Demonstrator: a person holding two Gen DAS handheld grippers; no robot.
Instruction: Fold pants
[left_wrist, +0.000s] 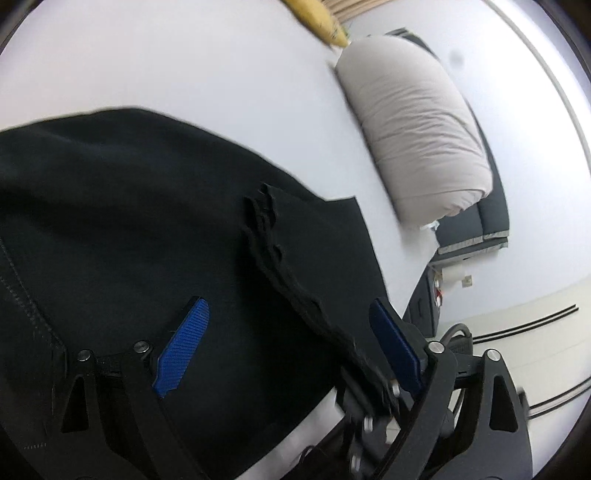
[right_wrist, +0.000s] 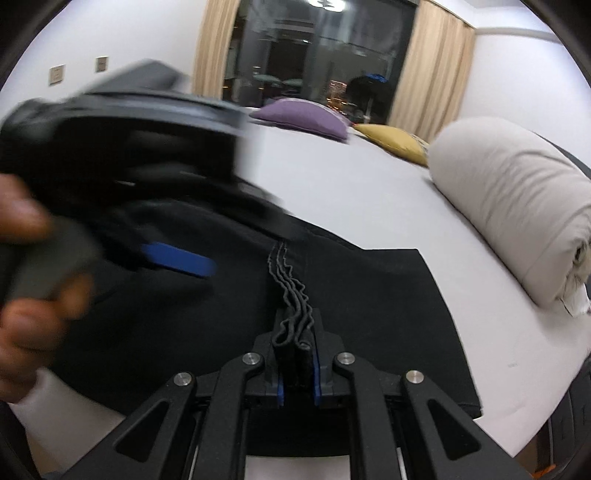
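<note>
Black pants (left_wrist: 147, 206) lie spread on a white bed (left_wrist: 221, 74). My left gripper (left_wrist: 288, 339) is open, its blue pads (left_wrist: 184, 347) wide apart just above the cloth. A bunched ridge of the pants' edge runs between them toward the right gripper. In the right wrist view my right gripper (right_wrist: 297, 354) is shut on that bunched edge of the pants (right_wrist: 369, 295), several layers pinched between the pads. The left gripper (right_wrist: 177, 262) shows there at left, blurred, held by a hand (right_wrist: 22, 295).
A rolled beige duvet (left_wrist: 417, 129) lies on the bed to the right, also in the right wrist view (right_wrist: 517, 206). A purple cushion (right_wrist: 303, 118) and a yellow cushion (right_wrist: 395, 142) lie at the far end. A dark window with curtains (right_wrist: 321, 55) stands behind.
</note>
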